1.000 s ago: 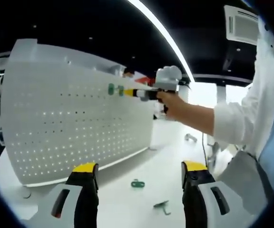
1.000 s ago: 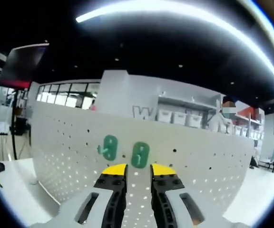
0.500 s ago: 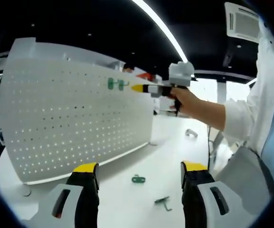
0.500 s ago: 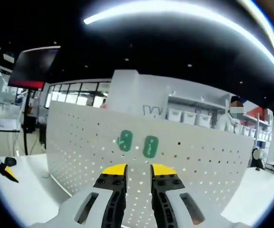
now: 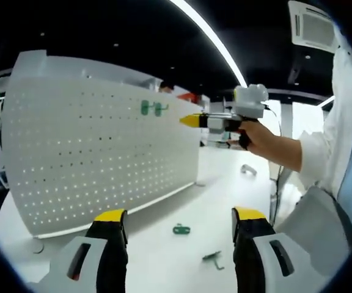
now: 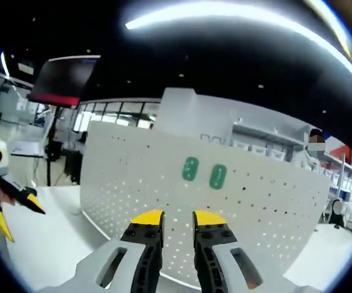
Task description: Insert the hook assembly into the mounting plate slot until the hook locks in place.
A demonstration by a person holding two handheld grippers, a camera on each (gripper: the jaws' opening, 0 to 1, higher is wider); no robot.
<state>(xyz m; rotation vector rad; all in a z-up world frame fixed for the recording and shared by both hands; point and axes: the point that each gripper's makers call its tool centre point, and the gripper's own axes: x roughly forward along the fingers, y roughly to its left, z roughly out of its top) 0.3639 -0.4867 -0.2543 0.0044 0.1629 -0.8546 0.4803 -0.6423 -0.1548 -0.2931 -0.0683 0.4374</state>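
The white perforated mounting plate (image 5: 84, 152) stands upright on the table, with two green hooks (image 5: 151, 108) side by side high on its face. In the right gripper view the same two hooks (image 6: 203, 173) sit on the plate (image 6: 133, 183) ahead of my right gripper (image 6: 178, 218). Its jaws are shut with nothing between them. In the left gripper view the right gripper (image 5: 191, 120) hovers clear of the plate's right edge, held by a hand (image 5: 255, 135). My left gripper (image 5: 179, 217) is open and low over the table. Its yellow fingertips (image 6: 34, 206) show at the left of the right gripper view.
On the white table (image 5: 164, 262) lie a loose green hook (image 5: 181, 229) and a grey hook (image 5: 212, 258) between my left jaws, and a metal piece (image 5: 247, 170) farther right. A person's white sleeve (image 5: 319, 162) is at the right. Shelves with bins (image 6: 255, 137) stand behind the plate.
My right gripper has drawn back from the two green hooks, away from the plate. Both hooks stay on the plate. The left gripper has hardly moved.
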